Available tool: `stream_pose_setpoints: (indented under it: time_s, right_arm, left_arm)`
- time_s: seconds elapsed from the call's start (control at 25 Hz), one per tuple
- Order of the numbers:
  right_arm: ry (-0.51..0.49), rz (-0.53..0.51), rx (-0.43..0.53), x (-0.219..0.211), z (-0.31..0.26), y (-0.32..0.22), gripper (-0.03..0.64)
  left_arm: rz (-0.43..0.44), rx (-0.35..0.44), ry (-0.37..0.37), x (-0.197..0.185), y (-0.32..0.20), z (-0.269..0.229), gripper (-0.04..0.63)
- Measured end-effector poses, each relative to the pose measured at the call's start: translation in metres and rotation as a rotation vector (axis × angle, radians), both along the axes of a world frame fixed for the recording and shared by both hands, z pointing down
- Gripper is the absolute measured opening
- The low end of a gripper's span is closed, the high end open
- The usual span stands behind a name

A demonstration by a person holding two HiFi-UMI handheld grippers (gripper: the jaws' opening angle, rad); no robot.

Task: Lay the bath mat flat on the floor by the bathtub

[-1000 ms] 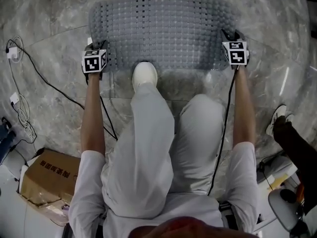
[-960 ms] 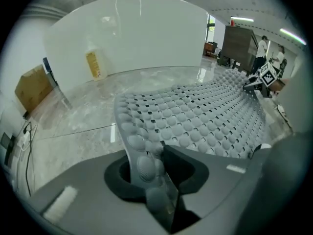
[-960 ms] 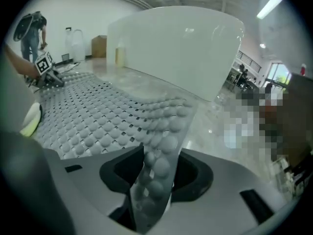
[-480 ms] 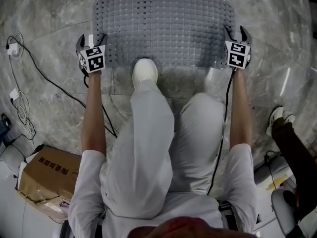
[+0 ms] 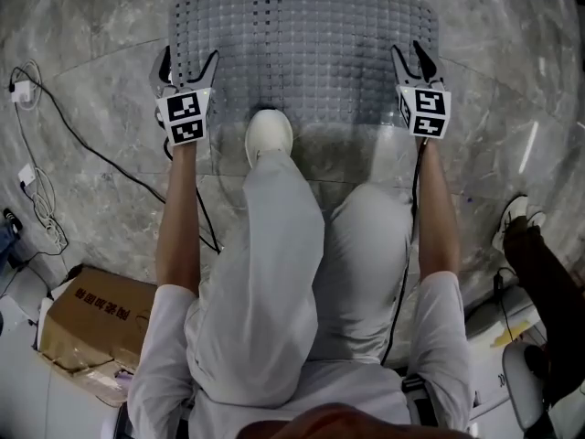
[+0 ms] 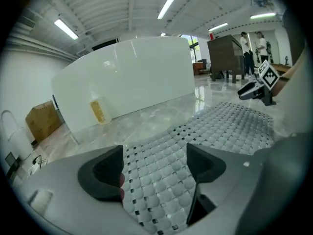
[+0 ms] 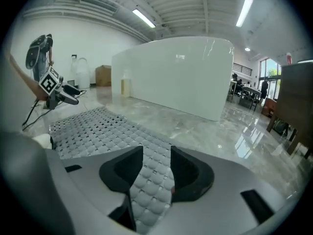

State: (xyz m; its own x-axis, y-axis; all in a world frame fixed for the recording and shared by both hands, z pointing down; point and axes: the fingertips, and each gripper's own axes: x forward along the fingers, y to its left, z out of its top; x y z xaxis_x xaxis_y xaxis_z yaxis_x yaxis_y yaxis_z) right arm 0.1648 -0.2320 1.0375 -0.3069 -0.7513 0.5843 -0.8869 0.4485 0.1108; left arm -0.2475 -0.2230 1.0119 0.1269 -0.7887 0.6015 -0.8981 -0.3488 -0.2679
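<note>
The grey bumpy bath mat [image 5: 302, 48] lies flat on the marble floor, in front of the white bathtub wall [image 6: 132, 77]. My left gripper [image 5: 187, 67] hovers over the mat's near left corner. Its jaws are spread wide and still opening, and its pads do not touch the mat [image 6: 225, 126] that shows below them. My right gripper [image 5: 409, 60] hovers over the near right corner. Its jaws are closing, but there is a clear gap between them and they press on nothing; the mat [image 7: 98, 129] shows through that gap. Each gripper view shows the other gripper across the mat.
The person's white shoe [image 5: 268, 135] rests at the mat's near edge. Black cables [image 5: 91, 144] trail on the floor at the left, and a cardboard box [image 5: 91, 323] sits lower left. Another person's shoe [image 5: 512, 218] is at the right. A yellow bottle [image 6: 99, 110] stands by the tub.
Both grippers let go of the mat's near corners and opened. They moved inward and forward over the mat, which stays flat.
</note>
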Motion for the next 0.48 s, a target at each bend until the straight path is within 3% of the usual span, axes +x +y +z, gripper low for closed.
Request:
stream_pose_setpoints:
  time_s: [0.2,0.36,0.44,0.48]
  right_arm:
    - [-0.035,-0.027,-0.034,-0.038,-0.012,0.016,0.136]
    - [-0.081,-0.009,-0.049,-0.062,-0.047,0.028,0.090]
    - [-0.093,-0.013,-0.043,-0.072,-0.080,0.039,0.030]
    - [-0.094,-0.023,-0.040,-0.077,-0.098,0.043,0.003]
  left_arm:
    - [0.064,0.041,0.047,0.032,0.003,-0.040,0.303]
    - [0.111,0.159,0.084,0.056,0.006,-0.110,0.141]
    - [0.132,0.203,0.097,0.064,0.014,-0.152,0.027]
    - [0.141,0.216,0.105,0.069,0.018,-0.171,0.002]
